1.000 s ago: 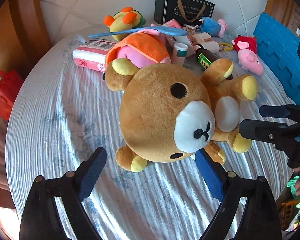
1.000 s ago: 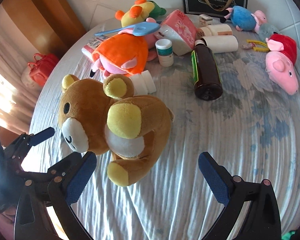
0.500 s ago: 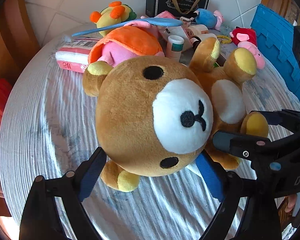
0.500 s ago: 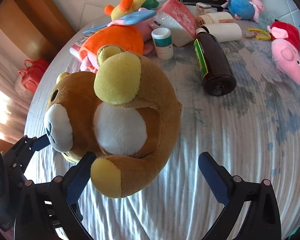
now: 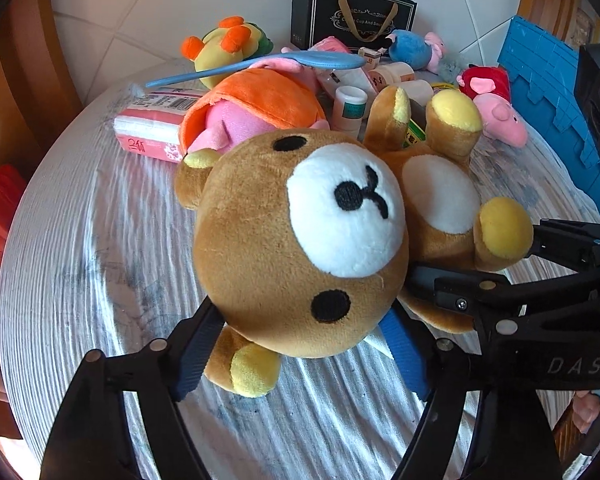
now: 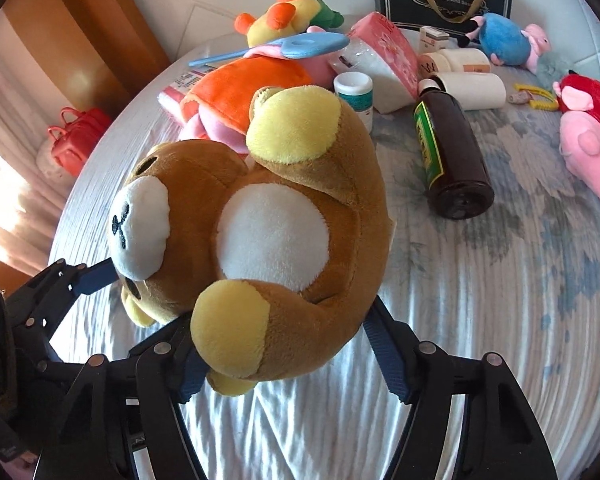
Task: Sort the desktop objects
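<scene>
bear: the brown teddy bear point(image 5: 300, 240) is dead centre in both views, on its back on the striped tablecloth point(image 5: 80, 240), head toward me in the left view, belly and feet toward me in the right one point(image 6: 276, 236).

left gripper: my left gripper point(image 5: 300, 344) has the bear's head between its blue pads and the jaws are closing. Looks to me like the pads are already touching the plush at 5 and 7 o'clock of the head.

right gripper: my right gripper point(image 6: 288, 356) is around the body and a leg, jaws closing too. The pad at 4 o'clock is against the bear's side; the other pad is mostly hidden behind the foot, so I can't swear to full contact there.

neighbours: orange and pink plush point(image 5: 256, 108) at 11 o'clock just behind the bear, tissue pack point(image 5: 152, 128) beside that, small white jar point(image 5: 350, 106) at 12. Dark bottle point(image 6: 452, 160) lying at 2 o'clock in the right view, pink pig toy point(image 6: 588, 156) further out at 3, blue crate point(image 5: 552, 108) at the table edge.

step: grabbing the bear with both hands, pickup not done yet I'd say.

next: finish the squeeze evenly, then lift both ends together so it doesn't flop or sweep the jar.
</scene>
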